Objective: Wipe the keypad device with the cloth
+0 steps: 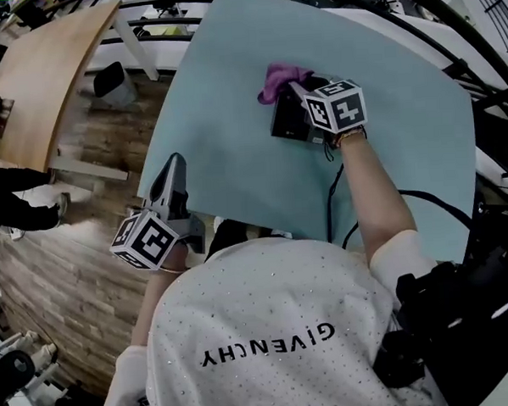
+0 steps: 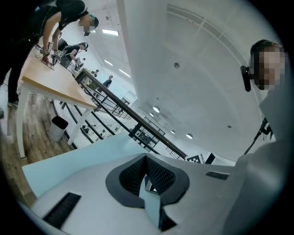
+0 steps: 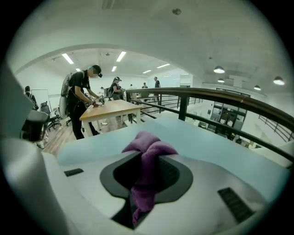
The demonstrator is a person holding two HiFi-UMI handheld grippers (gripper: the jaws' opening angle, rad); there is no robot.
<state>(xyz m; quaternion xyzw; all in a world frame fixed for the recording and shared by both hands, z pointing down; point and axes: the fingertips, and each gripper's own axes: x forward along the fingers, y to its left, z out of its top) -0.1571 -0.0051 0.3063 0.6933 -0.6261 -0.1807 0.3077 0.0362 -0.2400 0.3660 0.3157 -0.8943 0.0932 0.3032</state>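
In the head view a black keypad device (image 1: pixel 289 120) lies on the far part of the teal table (image 1: pixel 224 115). My right gripper (image 1: pixel 296 89) hovers over the device's far edge and is shut on a purple cloth (image 1: pixel 281 76). The cloth bunches out past the fingertips onto the table. The right gripper view shows the cloth (image 3: pixel 148 149) pinched between the jaws of that gripper (image 3: pixel 146 172), and the device is hidden there. My left gripper (image 1: pixel 173 166) sits at the table's near left edge, away from the device. Its jaws (image 2: pixel 149 183) are shut with nothing in them.
A black cable (image 1: pixel 331 194) runs from the device toward the near table edge. A wooden table (image 1: pixel 48 73) and a bin (image 1: pixel 112 82) stand to the left on the wood floor. A person (image 3: pixel 82 98) bends over that wooden table (image 3: pixel 112 109). A dark railing (image 3: pixel 220 103) runs behind the teal table.
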